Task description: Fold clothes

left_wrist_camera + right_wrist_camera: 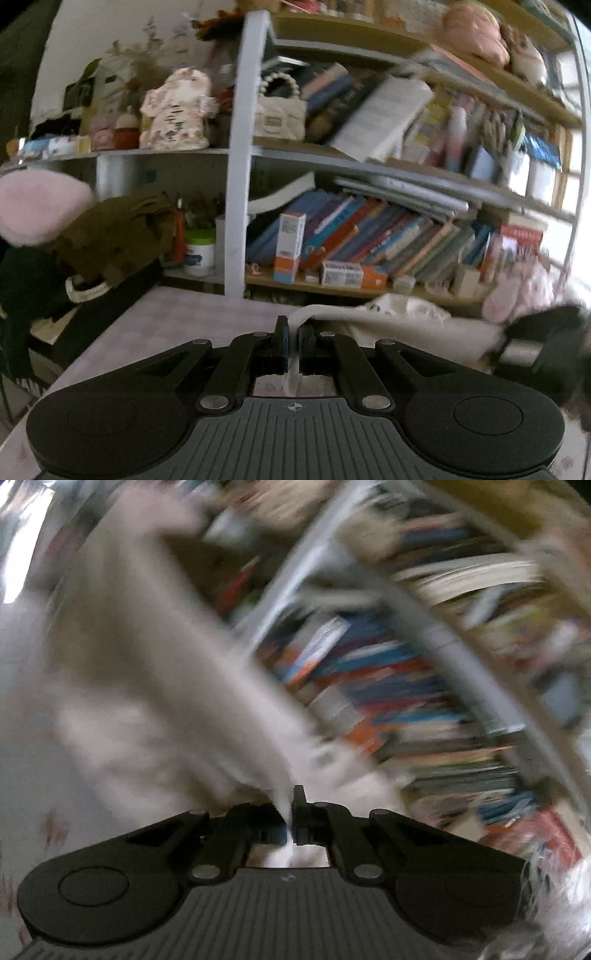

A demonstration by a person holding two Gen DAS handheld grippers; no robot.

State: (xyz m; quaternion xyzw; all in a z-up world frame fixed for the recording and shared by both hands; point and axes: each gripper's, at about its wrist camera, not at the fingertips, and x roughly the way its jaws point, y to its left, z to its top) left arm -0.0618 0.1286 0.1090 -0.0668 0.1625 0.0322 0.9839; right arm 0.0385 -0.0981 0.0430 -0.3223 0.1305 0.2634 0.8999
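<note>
Pinching white garment (pixel 406 321) edges, left claw (pixel 293 339) and right claw (pixel 291 812) both clenched.

A white garment (pixel 417 325) stretches across the lower right of the left view; blurred, it fills the right view's left half (pixel 147 686).

No legible text, brand, number or sign can be read in either view.

Left wrist view: the orange-and-white upright carton (pixel 290 248) and the flat carton (pixel 341 274) on the lower shelf (pixel 332 291) carry printed label panels, but the lettering is blurred beyond reading. Book spines (pixel 388 236) show colour bands only.

Right wrist view: motion blur removes all detail from the book spines (pixel 388 686).
</note>
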